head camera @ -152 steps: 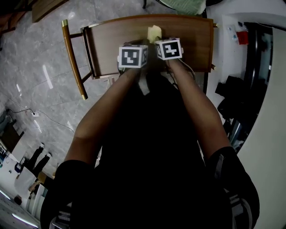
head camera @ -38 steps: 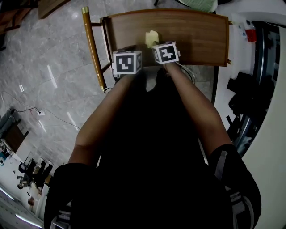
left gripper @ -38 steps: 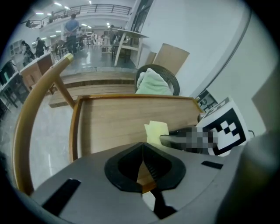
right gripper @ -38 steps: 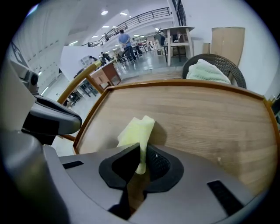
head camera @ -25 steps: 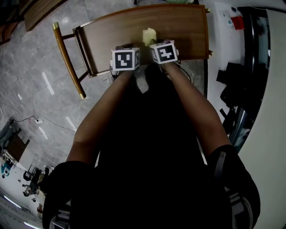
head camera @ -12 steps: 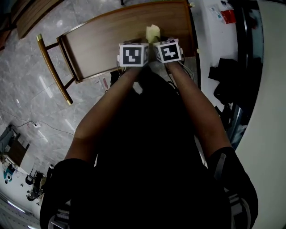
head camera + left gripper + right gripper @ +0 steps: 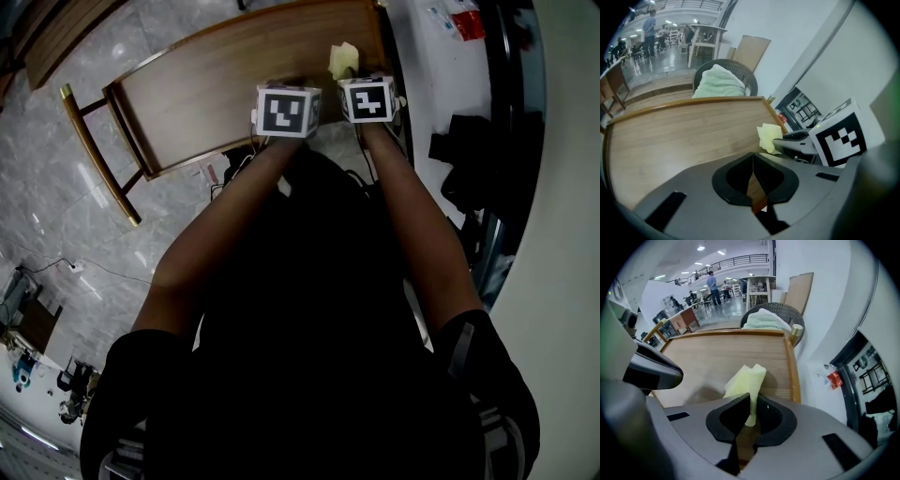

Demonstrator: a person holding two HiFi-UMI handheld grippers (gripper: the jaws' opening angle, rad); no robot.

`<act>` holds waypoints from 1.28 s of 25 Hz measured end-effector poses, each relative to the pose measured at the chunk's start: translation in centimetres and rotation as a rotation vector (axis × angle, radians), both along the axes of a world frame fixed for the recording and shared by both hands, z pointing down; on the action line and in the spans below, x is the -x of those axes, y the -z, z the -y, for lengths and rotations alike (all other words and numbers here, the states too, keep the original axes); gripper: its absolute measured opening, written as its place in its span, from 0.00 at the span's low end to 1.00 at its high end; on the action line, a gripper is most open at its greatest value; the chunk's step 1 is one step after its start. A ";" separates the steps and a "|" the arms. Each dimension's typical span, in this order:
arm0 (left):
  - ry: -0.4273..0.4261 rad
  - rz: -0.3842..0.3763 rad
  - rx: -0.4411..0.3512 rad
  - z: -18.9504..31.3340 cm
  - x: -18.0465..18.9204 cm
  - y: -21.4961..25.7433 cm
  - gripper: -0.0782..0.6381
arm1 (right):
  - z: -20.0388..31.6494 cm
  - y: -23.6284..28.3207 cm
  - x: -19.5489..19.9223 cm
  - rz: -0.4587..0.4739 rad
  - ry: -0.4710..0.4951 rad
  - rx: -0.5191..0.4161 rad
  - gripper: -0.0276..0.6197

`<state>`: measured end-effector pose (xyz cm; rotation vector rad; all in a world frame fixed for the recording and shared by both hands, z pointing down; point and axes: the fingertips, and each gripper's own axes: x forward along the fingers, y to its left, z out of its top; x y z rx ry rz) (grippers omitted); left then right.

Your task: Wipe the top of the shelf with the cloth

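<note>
Dark round wicker basket [image 7: 783, 314] w/ pale green folded towel [image 7: 764, 320] at 12 o'clock, right gripper view. Head view: grey marble floor [image 7: 56, 253] at 9, small red object [image 7: 466, 21] at 1.

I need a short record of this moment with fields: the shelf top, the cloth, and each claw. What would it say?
shelf top: brown wood, below both claws
cloth: pale yellow, near the shelf top's right end
right claw: shut on the cloth
left claw: shut, empty, beside the right claw
</note>
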<state>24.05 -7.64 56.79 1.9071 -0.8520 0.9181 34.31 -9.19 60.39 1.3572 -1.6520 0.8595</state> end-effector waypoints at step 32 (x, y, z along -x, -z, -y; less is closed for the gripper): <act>0.345 0.020 -0.069 -3.7 32.3 5.4 0.12 | -1.4 4.5 35.2 0.286 0.263 -0.020 0.11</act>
